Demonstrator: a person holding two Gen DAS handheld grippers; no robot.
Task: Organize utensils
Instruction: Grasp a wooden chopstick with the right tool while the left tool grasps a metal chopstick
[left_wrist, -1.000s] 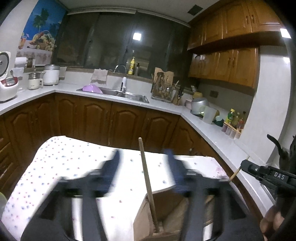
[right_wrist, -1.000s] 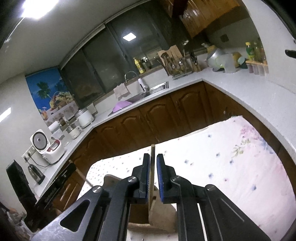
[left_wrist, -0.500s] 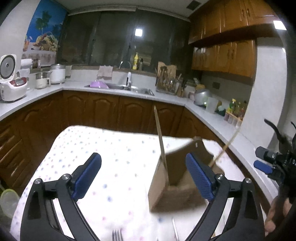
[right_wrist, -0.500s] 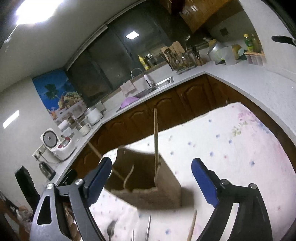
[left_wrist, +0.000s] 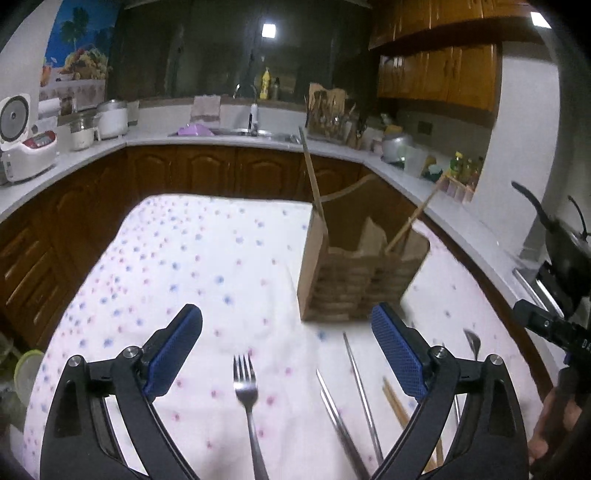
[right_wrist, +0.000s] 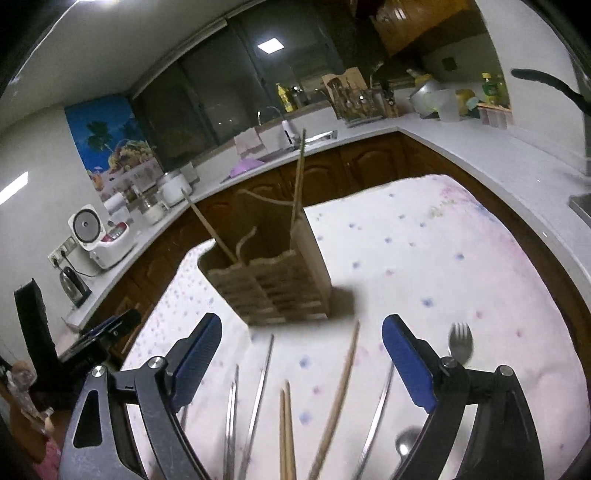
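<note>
1. Hovering low over the table, the left gripper (left_wrist: 286, 347) has its jaws spread wide with nothing between the blue pads (left_wrist: 173, 350); the right gripper (right_wrist: 301, 356) is likewise wide apart and empty.
2. A steel fork (left_wrist: 246, 391) lies flat on the spotted tablecloth (left_wrist: 184, 258), directly between the left fingers, tines pointing away.
3. Metal chopsticks (left_wrist: 354, 384) and wooden chopsticks (right_wrist: 334, 398) lie loose in front of the right gripper, with a second fork (right_wrist: 460, 345) by its right finger.
4. A wooden utensil holder (left_wrist: 347, 273) stands upright just beyond the loose pieces and already carries two wooden sticks (left_wrist: 313, 177).
5. Judgement: the fork is light, stiff and slippery, and lies close against the cloth; take it across the handle near mid-length. The thin chopsticks may roll, so pinch them squarely.
</note>
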